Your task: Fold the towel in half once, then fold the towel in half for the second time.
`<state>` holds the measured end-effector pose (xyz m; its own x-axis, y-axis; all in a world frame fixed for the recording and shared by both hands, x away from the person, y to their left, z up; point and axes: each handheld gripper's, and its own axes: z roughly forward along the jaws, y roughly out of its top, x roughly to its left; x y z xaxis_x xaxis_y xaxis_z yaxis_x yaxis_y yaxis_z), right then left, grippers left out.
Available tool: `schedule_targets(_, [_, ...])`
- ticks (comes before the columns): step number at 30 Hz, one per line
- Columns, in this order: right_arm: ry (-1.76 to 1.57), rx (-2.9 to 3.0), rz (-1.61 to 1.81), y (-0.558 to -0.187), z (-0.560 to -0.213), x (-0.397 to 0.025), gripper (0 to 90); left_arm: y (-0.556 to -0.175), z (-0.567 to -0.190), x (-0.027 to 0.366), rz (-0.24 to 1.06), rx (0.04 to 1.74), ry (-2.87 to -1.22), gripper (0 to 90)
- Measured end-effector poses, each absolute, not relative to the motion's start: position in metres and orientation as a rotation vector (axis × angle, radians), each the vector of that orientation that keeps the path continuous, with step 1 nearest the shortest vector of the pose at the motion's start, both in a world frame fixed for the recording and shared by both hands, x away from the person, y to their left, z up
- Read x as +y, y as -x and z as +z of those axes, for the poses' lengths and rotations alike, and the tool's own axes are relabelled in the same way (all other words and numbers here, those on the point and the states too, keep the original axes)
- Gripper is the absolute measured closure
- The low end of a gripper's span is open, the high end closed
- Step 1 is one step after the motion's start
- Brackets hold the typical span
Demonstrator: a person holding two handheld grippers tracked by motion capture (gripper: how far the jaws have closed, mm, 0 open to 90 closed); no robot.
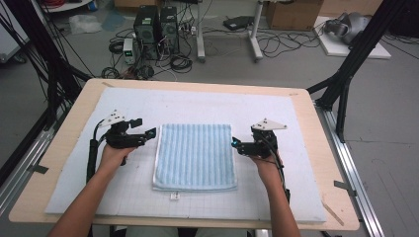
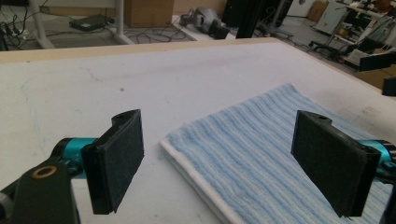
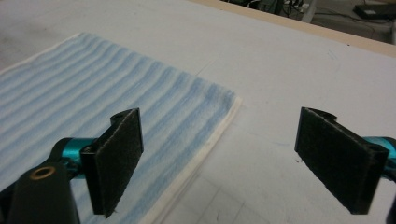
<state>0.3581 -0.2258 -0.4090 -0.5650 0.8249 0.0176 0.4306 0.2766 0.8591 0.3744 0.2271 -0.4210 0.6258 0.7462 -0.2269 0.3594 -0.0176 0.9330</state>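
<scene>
The room takes up the top of the high view: a grey floor (image 1: 306, 54) strewn with black cables, two dark computer towers (image 1: 157, 23) at upper centre, the white legs of another desk (image 1: 255, 47) beside them, and a cardboard box (image 1: 292, 14) at upper right. Black frame posts (image 1: 353, 59) slant down both sides of the picture.

Below that, a pale wooden table (image 1: 326, 148) fills the middle and bottom of the frame. A white mat (image 1: 197, 103) with a faint grid covers nearly all of it, leaving only a wooden border.

A folded blue striped towel (image 1: 194, 156) lies flat at the centre of the mat, its white edge showing along the left and bottom sides. A small white tag (image 1: 174, 196) sits on the mat just below its lower left corner.

The left gripper (image 1: 148, 132) hangs just beside the towel's upper left edge, and in the left gripper view its jaws stand wide apart with the towel's corner (image 2: 261, 154) between them, untouched. The right gripper (image 1: 234, 143) hangs at the towel's right edge; in the right gripper view its jaws also gape, released, straddling the towel's edge (image 3: 140, 130) and holding nothing.
</scene>
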Motion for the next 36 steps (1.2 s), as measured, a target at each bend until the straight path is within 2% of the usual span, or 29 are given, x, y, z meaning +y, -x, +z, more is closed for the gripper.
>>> schedule_targets(23, [-1.105, 2.126, 1.185, -0.349, -0.414, -0.235, 11.9, -0.373, -0.423, 0.229, 0.364, 0.959, -1.614, 17.6])
schedule_targets(32, [-1.099, 2.157, 1.191, -0.350, -0.417, -0.231, 11.9, -0.386, -0.428, 0.227, 0.310, 1.006, -1.632, 19.7])
schedule_targets(36, [-1.096, 2.163, 1.207, -0.349, -0.417, -0.230, 11.9, -0.396, -0.427, 0.220, 0.325, 1.014, -1.655, 19.7])
